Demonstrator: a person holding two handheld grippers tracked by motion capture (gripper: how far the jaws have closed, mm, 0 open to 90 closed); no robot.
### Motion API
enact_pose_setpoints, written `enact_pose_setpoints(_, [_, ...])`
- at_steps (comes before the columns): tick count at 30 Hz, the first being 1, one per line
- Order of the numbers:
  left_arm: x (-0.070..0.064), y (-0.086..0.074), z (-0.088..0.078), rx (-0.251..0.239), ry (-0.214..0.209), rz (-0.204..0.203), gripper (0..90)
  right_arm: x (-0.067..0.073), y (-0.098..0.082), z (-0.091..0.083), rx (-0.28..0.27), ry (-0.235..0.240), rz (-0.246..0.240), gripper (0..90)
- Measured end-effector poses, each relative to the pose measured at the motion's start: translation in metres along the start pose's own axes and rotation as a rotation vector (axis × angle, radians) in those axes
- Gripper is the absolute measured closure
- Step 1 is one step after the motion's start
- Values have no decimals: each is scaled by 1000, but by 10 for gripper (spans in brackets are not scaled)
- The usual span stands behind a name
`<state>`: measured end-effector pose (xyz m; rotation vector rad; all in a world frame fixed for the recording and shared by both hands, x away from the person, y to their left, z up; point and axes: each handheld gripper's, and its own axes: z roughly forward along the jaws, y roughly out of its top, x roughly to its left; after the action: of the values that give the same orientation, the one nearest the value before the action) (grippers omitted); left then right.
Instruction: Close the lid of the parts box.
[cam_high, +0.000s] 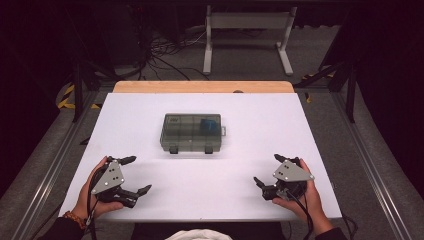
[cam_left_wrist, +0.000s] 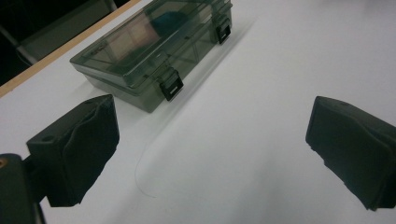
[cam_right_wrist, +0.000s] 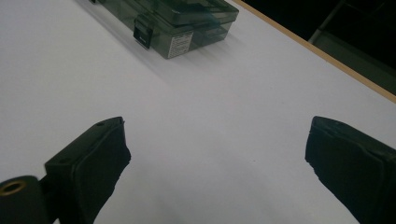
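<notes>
A smoky see-through plastic case (cam_high: 191, 133) with two black latches lies shut in the middle of the white table (cam_high: 250, 130), with something blue (cam_high: 210, 123) inside at its right end. The case appears in the left gripper view (cam_left_wrist: 154, 46) and the right gripper view (cam_right_wrist: 182, 21) too. My left gripper (cam_high: 138, 175) rests at the near left of the table, open and holding nothing. Over at the near right my right gripper (cam_high: 270, 170) is open and holding nothing as well. Both stand well short of the case.
A wooden strip (cam_high: 202, 87) runs along the table's far edge. Beyond it are a white metal frame (cam_high: 247, 30) and loose cables (cam_high: 165, 55) on the floor. Metal rails (cam_high: 50, 165) flank the table.
</notes>
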<state>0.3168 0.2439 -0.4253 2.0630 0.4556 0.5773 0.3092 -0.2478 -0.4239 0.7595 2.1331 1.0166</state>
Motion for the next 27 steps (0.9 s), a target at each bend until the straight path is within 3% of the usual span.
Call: enact_pose_setpoints(27, [3,-1,8,24,-9,10,40,4,3,3,7,3,-2,63])
